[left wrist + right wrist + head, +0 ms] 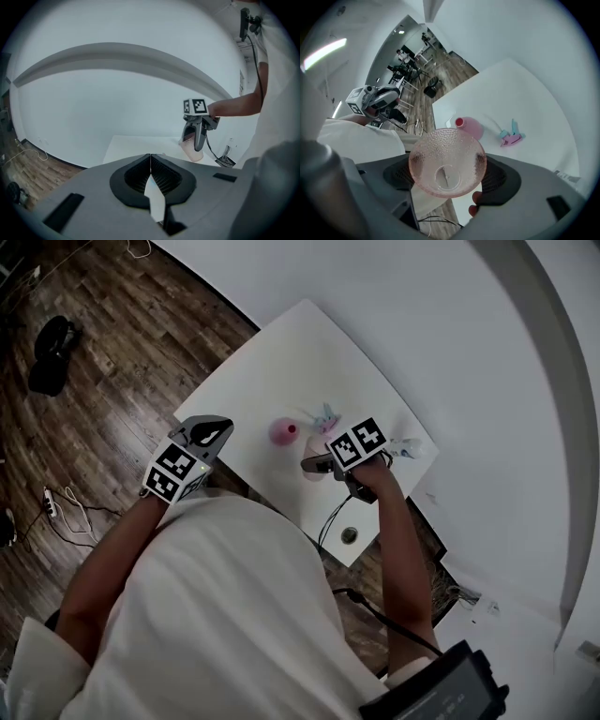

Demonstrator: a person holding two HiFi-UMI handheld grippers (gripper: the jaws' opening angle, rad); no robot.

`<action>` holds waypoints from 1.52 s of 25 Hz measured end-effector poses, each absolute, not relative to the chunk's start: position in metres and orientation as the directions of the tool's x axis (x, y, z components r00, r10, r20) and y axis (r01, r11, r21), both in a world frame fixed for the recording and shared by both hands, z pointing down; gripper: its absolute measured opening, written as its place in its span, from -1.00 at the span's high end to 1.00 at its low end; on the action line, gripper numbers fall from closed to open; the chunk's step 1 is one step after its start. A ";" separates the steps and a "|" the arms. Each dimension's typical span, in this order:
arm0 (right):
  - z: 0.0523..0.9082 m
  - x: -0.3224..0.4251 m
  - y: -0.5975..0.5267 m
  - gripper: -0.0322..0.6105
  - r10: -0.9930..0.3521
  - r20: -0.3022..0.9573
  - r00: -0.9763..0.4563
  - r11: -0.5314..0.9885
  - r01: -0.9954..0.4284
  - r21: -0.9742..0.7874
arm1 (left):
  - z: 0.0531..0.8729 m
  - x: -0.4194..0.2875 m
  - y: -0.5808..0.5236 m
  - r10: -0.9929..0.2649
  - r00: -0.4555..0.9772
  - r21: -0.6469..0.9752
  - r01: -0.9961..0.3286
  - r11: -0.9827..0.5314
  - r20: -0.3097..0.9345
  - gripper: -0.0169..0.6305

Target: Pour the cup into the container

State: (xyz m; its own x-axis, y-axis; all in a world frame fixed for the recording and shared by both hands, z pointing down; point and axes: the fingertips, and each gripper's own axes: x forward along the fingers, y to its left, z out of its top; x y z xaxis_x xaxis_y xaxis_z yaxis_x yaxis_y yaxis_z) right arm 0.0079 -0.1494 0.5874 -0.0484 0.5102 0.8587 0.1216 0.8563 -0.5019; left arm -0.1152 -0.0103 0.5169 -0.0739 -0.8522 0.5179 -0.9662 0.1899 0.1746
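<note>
– Closest to the lens, what do you see?

– White shirt point(234, 615), then the two arms reaching out from it. Just past the shirt, the left claw point(150, 164) is pressed together with nothing in it, off the left corner of the counter point(281, 362), over wood floor point(112, 352).

– And the right claw point(447, 164)?

– Pinching the cup point(440, 145), a clear pink dimpled one, with a pad on each of two opposite sides. It points steeply down, and its camera looks straight along the cup's round body. It is over the near part of the counter; whether it touches the top, I can't tell.

– Where is the container?

– Just beyond the cup. The pink container point(468, 126) rests on the counter, with a red spot on it.

– Anything farther out?

– Only a small pink-and-blue item point(511, 137), lying on the counter to the right of the container and apart from it.
</note>
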 end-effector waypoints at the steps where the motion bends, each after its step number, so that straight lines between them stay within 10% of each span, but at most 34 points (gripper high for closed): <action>1: 0.582 0.009 -0.152 -0.30 0.505 0.859 -0.088 0.861 0.124 -0.493 | 0.514 -0.118 -0.014 -0.853 -0.083 0.174 -0.964 0.200 0.515 0.91; 20: 0.485 0.007 -0.162 -0.30 0.412 0.731 -0.543 0.910 0.204 -0.362 | 0.462 -0.110 -0.067 -0.897 -0.075 0.182 -0.969 0.170 0.436 0.91; 38: 0.468 0.025 -0.191 -0.30 0.286 0.675 -0.681 0.957 0.167 -0.236 | 0.443 -0.096 -0.089 -0.911 -0.043 0.215 -0.966 0.142 0.411 0.92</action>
State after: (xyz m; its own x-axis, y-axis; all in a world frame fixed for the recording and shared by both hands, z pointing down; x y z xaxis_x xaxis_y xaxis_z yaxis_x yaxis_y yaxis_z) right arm 0.0253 -0.1909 0.4680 -0.6806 0.2857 0.6747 0.1674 0.9571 -0.2364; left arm -0.0961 -0.0891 0.4430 -0.0426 -0.9106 0.4110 -0.9663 0.1422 0.2148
